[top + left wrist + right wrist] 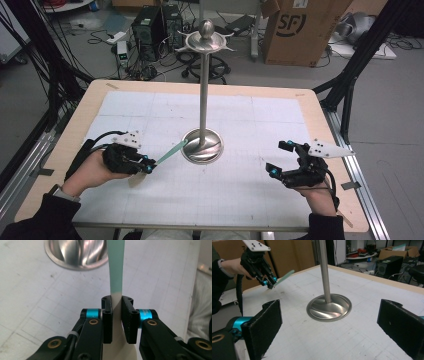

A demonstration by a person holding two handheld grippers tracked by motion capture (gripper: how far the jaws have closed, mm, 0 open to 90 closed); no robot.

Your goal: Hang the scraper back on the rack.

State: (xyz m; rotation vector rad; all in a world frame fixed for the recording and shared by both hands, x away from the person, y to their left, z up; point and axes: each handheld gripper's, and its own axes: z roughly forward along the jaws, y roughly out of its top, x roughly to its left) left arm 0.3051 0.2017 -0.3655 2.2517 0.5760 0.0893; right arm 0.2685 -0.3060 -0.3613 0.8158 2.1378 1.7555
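Only readable thing I can spot is the "SF" logo, white letters in a dark rounded badge, printed on the side of the big cardboard box (300, 30) sitting on the floor behind the table. There's some tiny print near its top edge too, but that's way too small to read.
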